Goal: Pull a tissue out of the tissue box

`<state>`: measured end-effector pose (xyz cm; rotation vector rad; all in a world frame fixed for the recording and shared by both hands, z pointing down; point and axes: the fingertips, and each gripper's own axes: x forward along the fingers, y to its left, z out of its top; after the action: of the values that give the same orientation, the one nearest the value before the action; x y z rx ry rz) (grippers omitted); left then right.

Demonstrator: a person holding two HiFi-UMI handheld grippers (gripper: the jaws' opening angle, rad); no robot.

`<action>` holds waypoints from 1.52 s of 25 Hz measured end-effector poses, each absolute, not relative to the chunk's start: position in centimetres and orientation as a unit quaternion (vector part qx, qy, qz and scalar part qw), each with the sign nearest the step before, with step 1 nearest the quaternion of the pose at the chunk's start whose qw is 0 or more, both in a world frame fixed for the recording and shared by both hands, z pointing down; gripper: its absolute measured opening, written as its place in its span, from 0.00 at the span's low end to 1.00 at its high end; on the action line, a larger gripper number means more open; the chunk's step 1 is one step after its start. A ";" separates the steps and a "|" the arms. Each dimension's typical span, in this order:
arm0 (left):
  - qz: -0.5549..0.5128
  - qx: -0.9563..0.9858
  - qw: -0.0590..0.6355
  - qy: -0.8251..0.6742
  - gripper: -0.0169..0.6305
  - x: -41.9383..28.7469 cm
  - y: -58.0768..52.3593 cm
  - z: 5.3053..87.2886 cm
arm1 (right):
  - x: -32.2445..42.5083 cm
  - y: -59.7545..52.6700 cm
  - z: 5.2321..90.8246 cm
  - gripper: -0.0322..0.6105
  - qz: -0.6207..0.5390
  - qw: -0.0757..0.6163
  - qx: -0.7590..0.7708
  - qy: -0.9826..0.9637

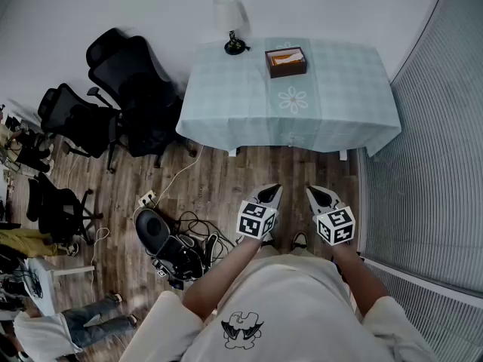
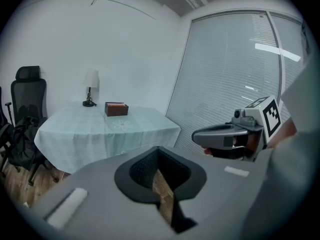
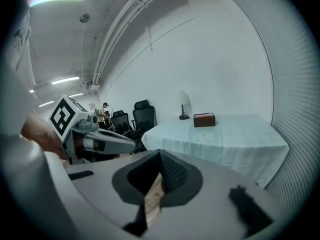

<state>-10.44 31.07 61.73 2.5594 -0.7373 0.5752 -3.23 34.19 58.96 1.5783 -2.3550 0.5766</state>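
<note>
A brown tissue box [image 1: 285,61] stands near the back of a table [image 1: 339,89] covered with a pale green checked cloth. Something pale, probably a tissue, shows in its top. Both grippers hang over the wooden floor, well short of the table's front edge and pointing toward it. My left gripper [image 1: 275,190] is shut with nothing in it. Beside it my right gripper [image 1: 310,191] is likewise shut and empty. The left gripper view shows the tissue box [image 2: 116,109] far ahead and the right gripper [image 2: 200,136] alongside. The right gripper view has the box [image 3: 204,119] ahead.
A small lamp [image 1: 232,21] stands at the table's back left corner. Black office chairs [image 1: 128,74] crowd the floor left of the table. Cables and dark gear [image 1: 177,251] lie on the floor at my left. A wall of blinds [image 1: 438,164] runs along the right.
</note>
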 end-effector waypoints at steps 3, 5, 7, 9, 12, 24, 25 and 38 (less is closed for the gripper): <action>0.207 0.919 0.206 -0.264 0.04 -10.3 31.0 61.6 | -3.0 34.0 58.8 0.07 0.198 0.123 0.543 -0.806; 0.208 0.919 0.206 -0.263 0.04 -10.2 31.0 61.7 | -2.9 34.0 58.9 0.07 0.201 0.122 0.545 -0.805; 0.207 0.920 0.206 -0.262 0.04 -10.1 31.0 61.7 | -2.8 33.9 59.0 0.07 0.202 0.122 0.547 -0.803; 0.207 0.920 0.208 -0.261 0.04 -10.1 30.9 61.8 | -2.9 33.8 59.0 0.07 0.203 0.123 0.546 -0.803; 0.208 0.919 0.209 -0.260 0.04 -10.3 30.8 61.9 | -3.3 33.7 59.0 0.07 0.201 0.125 0.545 -0.804; 0.203 0.918 0.219 -0.261 0.04 -12.4 29.5 62.6 | -4.9 32.0 59.6 0.07 0.222 0.109 0.551 -0.797; 0.203 0.918 0.221 -0.261 0.04 -12.8 29.1 62.6 | -5.2 31.6 59.7 0.07 0.221 0.113 0.553 -0.795; 0.191 0.925 0.215 -0.247 0.04 -15.1 24.1 62.7 | -5.7 27.4 60.3 0.07 0.229 0.121 0.588 -0.766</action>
<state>-15.15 24.07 62.66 2.5661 -0.6854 0.5293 -5.67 27.36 60.31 1.7179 -2.2374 0.6694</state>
